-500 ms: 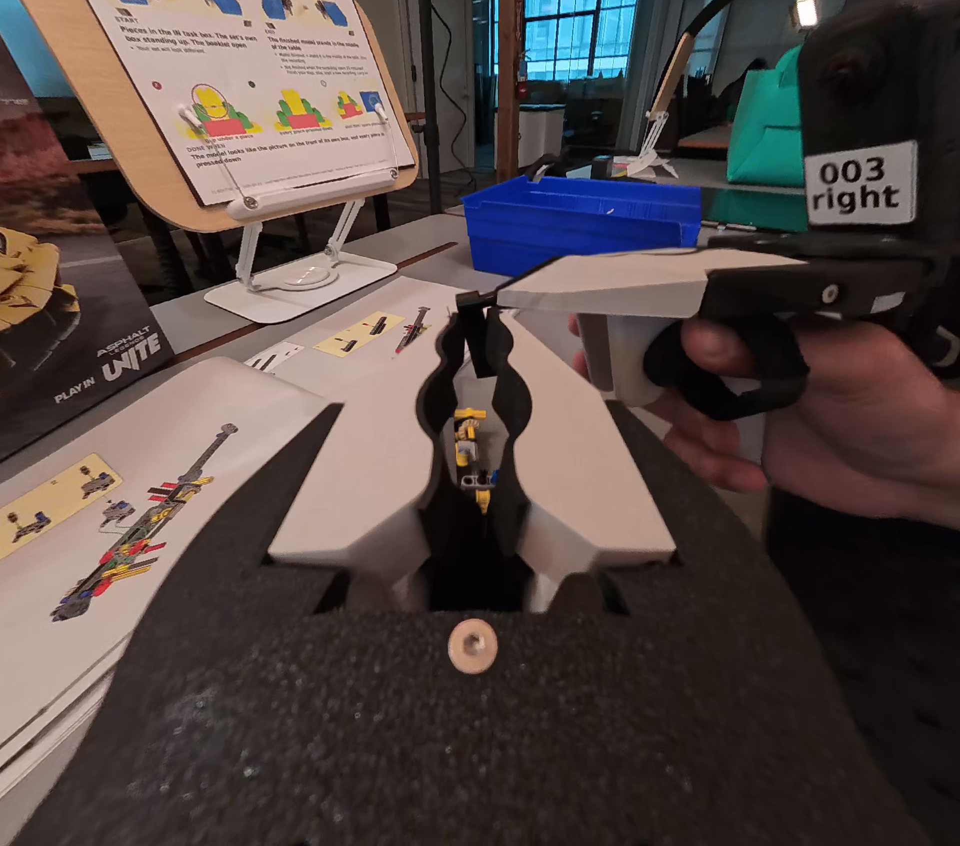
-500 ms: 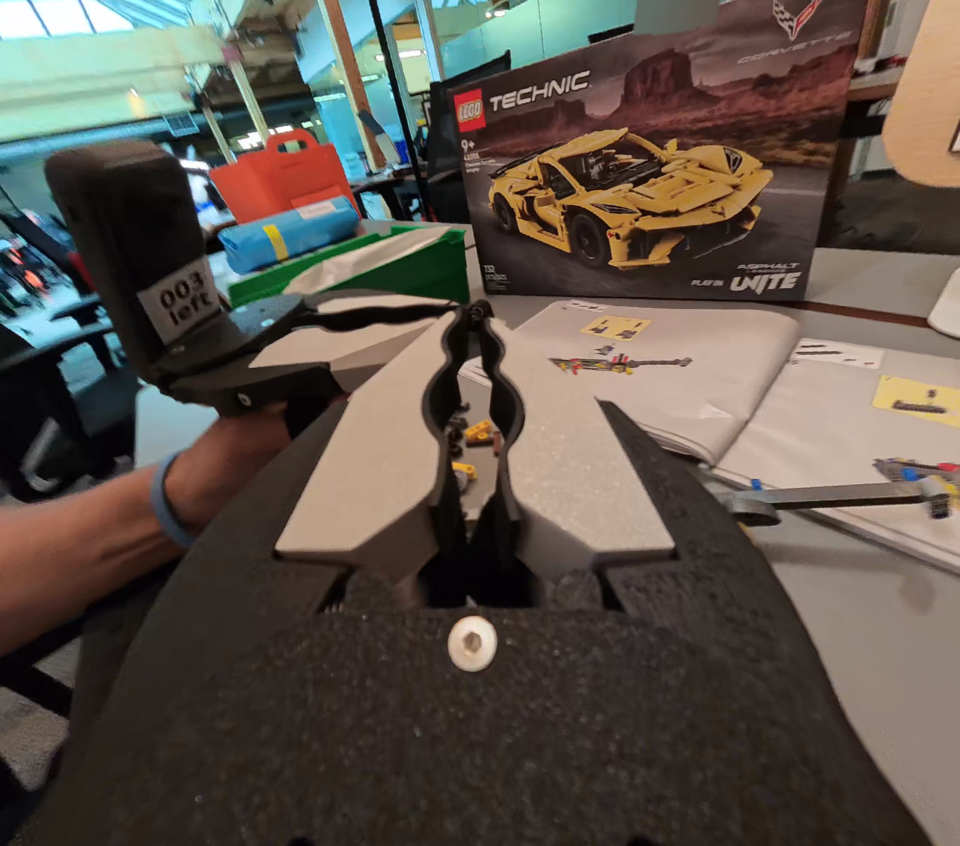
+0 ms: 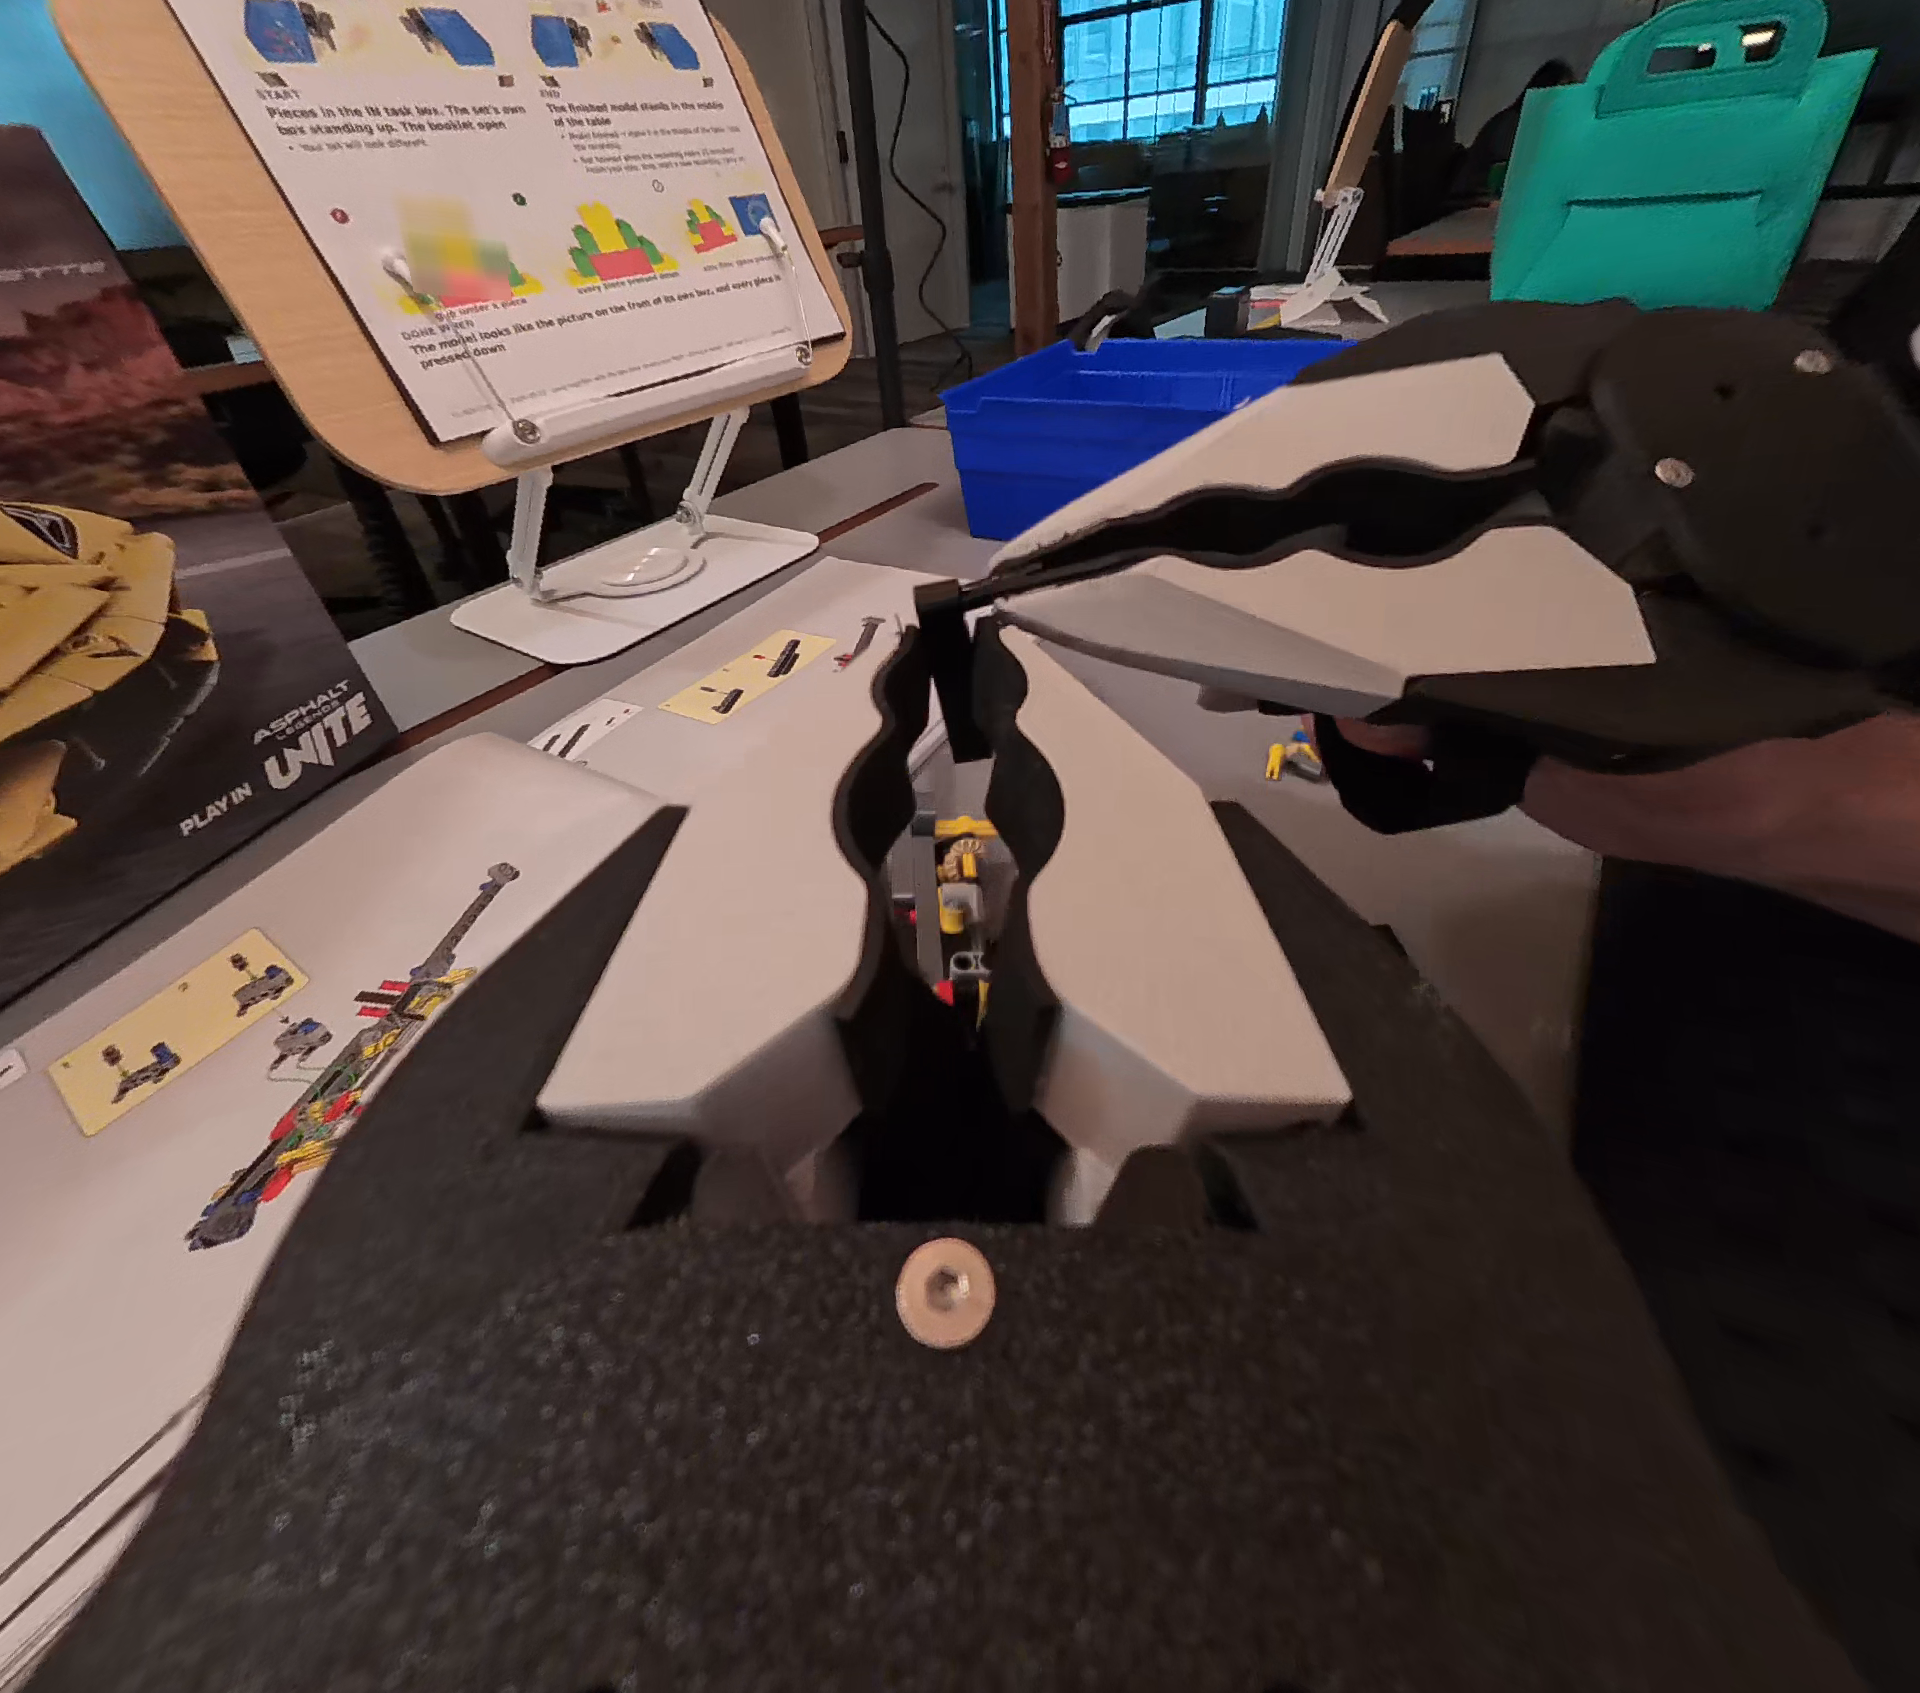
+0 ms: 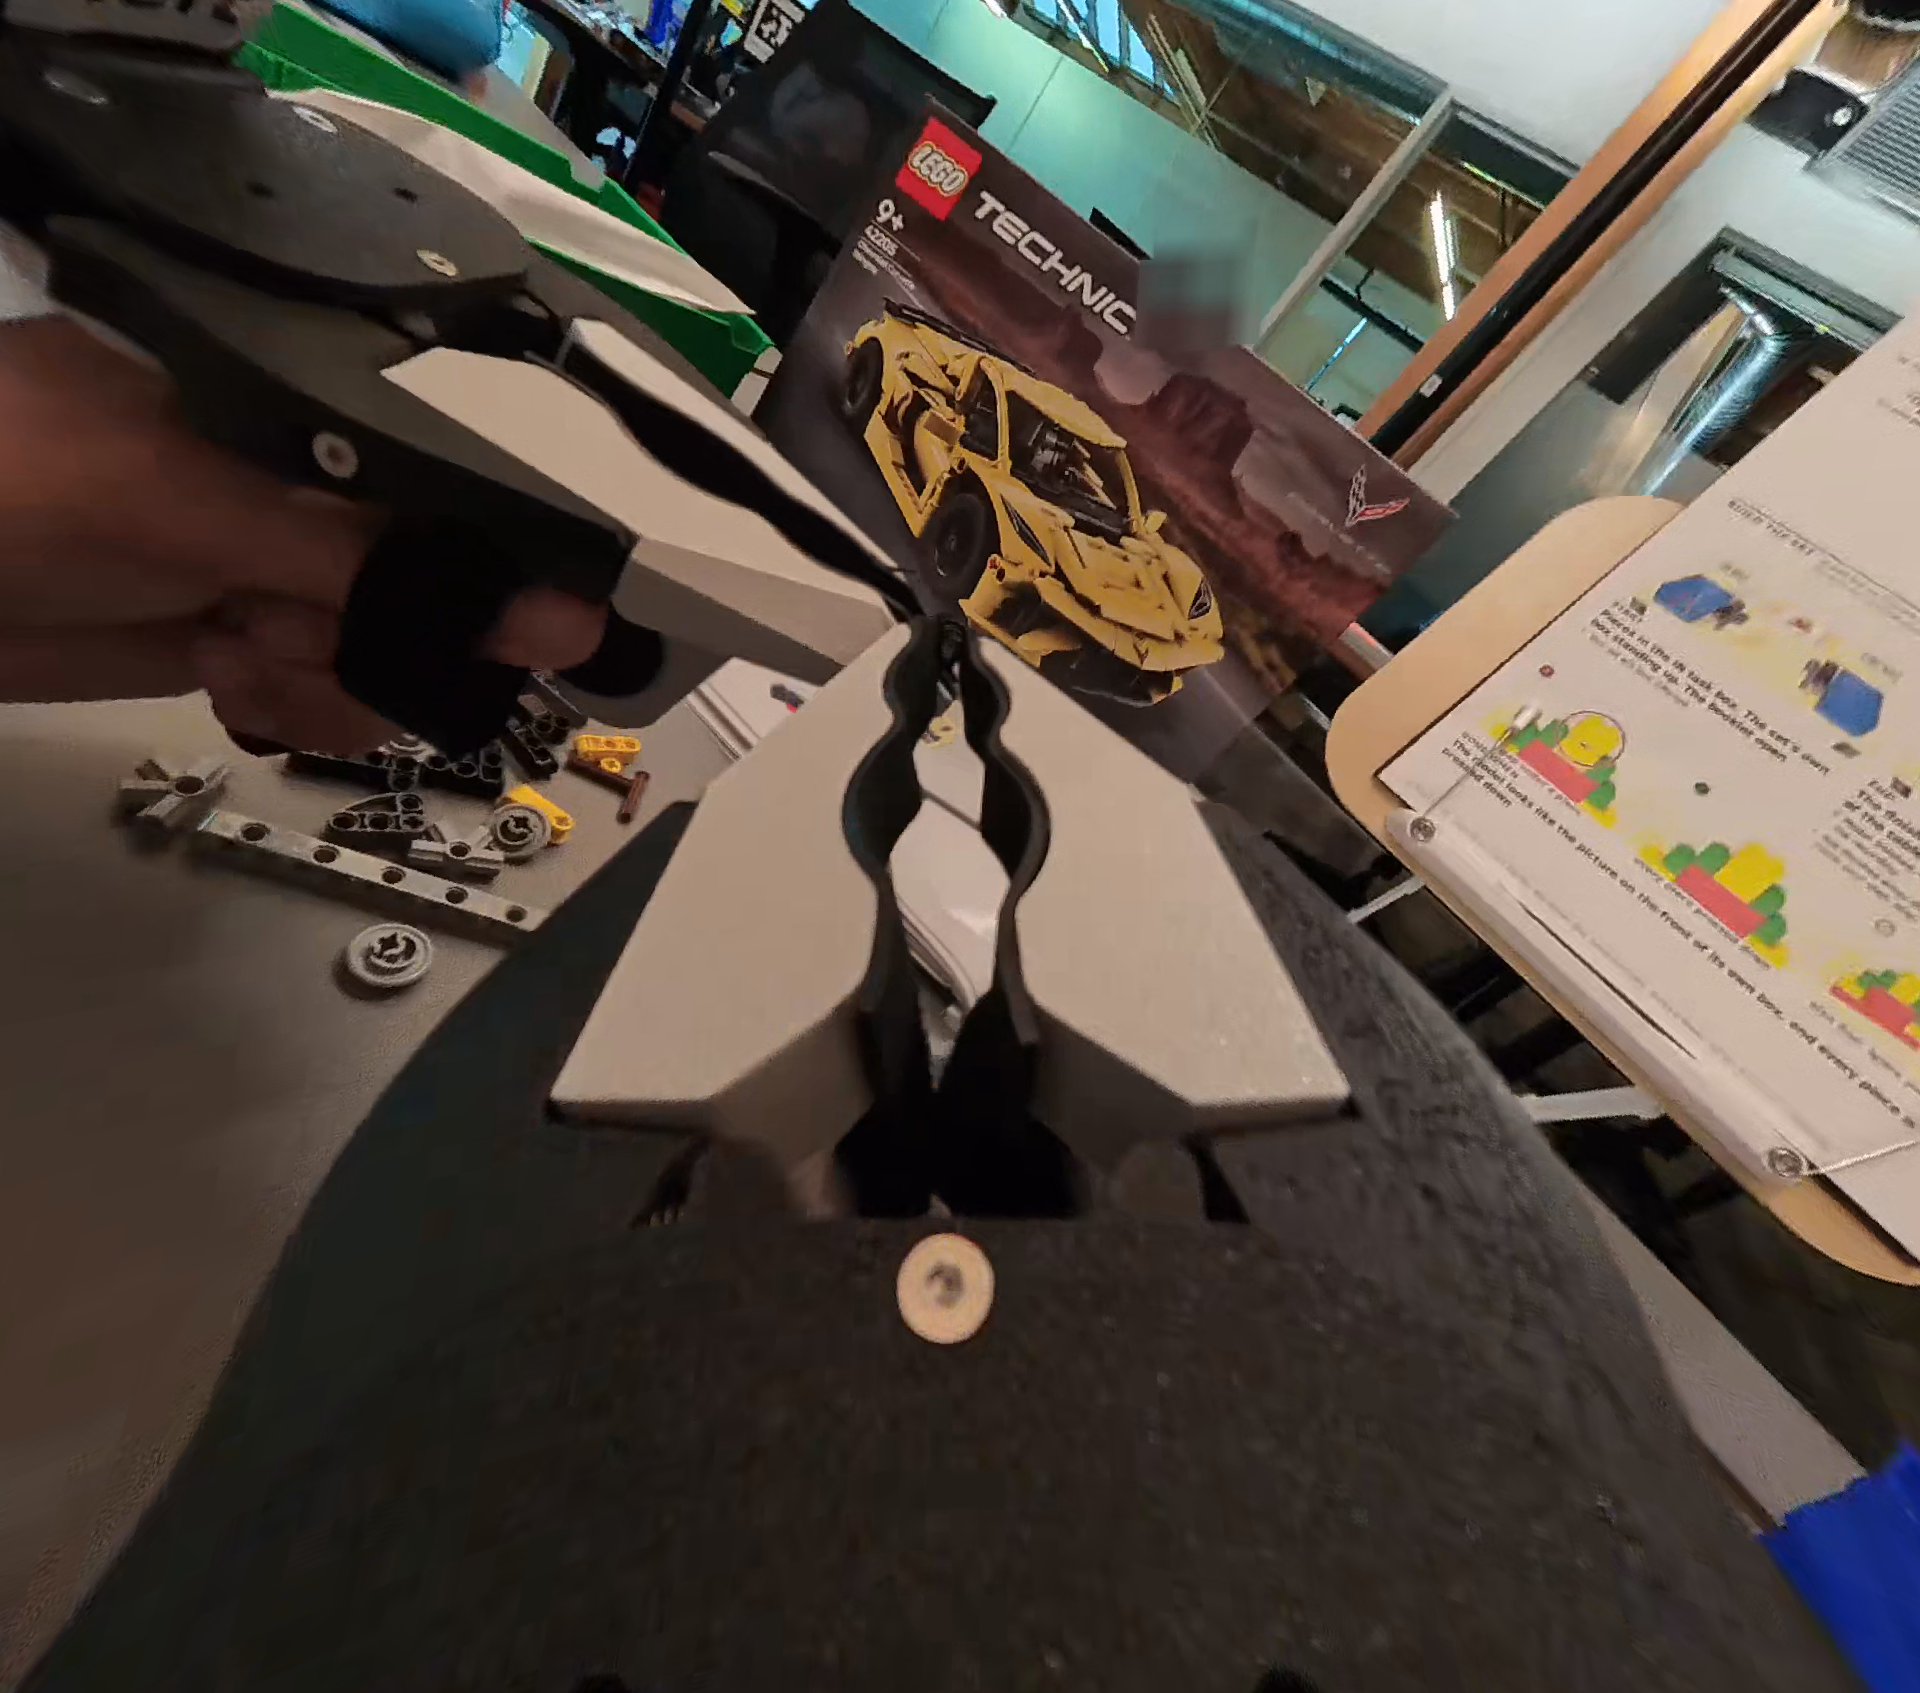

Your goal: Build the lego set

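My left gripper (image 3: 948,641) is shut on a small lego assembly (image 3: 951,905) of grey, yellow and black parts, held upright between its fingers. A black beam (image 3: 961,693) sticks up at the assembly's top, between the fingertips. My right gripper (image 3: 982,599) comes in from the right, turned flat, and is shut on the top end of that black beam. In the right wrist view my right gripper (image 4: 948,637) pinches the dark piece (image 4: 951,644) at its tips, and the left gripper (image 4: 902,594) meets it from the left. Both are held above the table.
The open instruction booklet (image 3: 312,968) lies under my left gripper. Loose lego pieces (image 4: 416,812), a long grey beam (image 4: 353,864) and a grey round piece (image 4: 387,954) lie on the table. The set's box (image 4: 1091,480), a sheet on a wooden stand (image 3: 436,137) and a blue bin (image 3: 1122,428) stand behind. The tips of both grippers are at nearly the same place.
My right gripper has rolled over, so both its fingers now show flat in the left wrist view, and its own view has tilted. Both grippers keep their hold at the same meeting point.
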`<state>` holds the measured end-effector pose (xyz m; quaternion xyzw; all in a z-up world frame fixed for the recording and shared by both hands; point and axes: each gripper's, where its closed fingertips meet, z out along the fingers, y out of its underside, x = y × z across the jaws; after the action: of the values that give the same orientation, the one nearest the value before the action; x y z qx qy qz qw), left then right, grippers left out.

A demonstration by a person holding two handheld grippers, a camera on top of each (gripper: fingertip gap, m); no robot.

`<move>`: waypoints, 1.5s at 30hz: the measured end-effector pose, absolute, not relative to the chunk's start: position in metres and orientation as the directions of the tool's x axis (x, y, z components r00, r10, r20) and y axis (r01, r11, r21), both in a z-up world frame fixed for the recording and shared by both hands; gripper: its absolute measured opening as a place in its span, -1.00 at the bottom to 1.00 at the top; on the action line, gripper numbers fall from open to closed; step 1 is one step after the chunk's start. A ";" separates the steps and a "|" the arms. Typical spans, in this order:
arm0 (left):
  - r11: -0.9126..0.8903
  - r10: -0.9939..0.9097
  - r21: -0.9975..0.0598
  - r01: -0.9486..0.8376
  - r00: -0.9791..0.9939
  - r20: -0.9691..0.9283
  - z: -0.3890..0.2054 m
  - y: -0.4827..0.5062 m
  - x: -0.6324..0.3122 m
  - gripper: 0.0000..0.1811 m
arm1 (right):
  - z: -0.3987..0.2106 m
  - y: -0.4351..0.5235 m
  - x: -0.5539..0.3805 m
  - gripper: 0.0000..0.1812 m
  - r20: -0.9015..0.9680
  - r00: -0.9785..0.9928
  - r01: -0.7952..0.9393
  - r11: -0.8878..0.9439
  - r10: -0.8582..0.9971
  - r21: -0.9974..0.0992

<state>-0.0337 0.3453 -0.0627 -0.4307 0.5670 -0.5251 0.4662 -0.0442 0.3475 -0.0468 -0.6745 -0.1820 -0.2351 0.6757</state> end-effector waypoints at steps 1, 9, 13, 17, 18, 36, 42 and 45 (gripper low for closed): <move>0.070 -0.978 -0.998 0.009 -0.196 -0.070 -0.061 0.345 -0.034 -0.93 | -0.046 0.347 -0.045 -0.96 0.550 0.833 0.551 -0.010 -0.066 -0.835; 0.188 -0.977 -0.979 0.076 -0.084 -0.194 -0.051 0.352 -0.040 -0.93 | -0.040 0.353 -0.052 -0.96 0.057 0.998 0.055 0.105 0.015 -0.993; 0.250 -0.965 -0.962 0.113 -0.056 -0.257 -0.045 0.350 -0.043 -0.93 | -0.035 0.350 -0.057 -0.96 -0.142 0.984 -0.156 0.131 0.111 -0.979; 0.342 -0.939 -0.933 0.115 -0.005 -0.345 -0.043 0.350 -0.044 -0.93 | -0.034 0.349 -0.058 -0.96 -0.216 0.964 -0.236 0.130 0.154 -0.963; 0.373 -0.927 -0.922 0.101 0.007 -0.374 -0.045 0.350 -0.043 -0.93 | -0.036 0.349 -0.056 -0.96 -0.181 0.974 -0.199 0.124 0.138 -0.972; 0.270 -0.960 -0.959 -0.080 -0.096 -0.262 -0.081 0.354 -0.027 -0.93 | -0.198 0.236 0.115 -0.96 -0.024 0.847 0.521 -0.838 0.531 -0.159; 0.258 -0.964 -0.961 -0.096 -0.091 -0.250 -0.083 0.358 -0.026 -0.93 | -0.207 0.230 0.120 -0.96 -0.061 0.823 0.557 -0.824 0.564 -0.105; 0.263 -0.963 -0.960 -0.096 -0.094 -0.254 -0.084 0.357 -0.026 -0.93 | -0.205 0.231 0.118 -0.96 -0.049 0.816 0.569 -0.815 0.576 -0.112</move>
<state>-0.0261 0.3569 -0.0836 -0.4361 0.6072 -0.4224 0.5126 0.1184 0.2313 -0.2050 -0.9518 -0.3006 0.0401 0.0459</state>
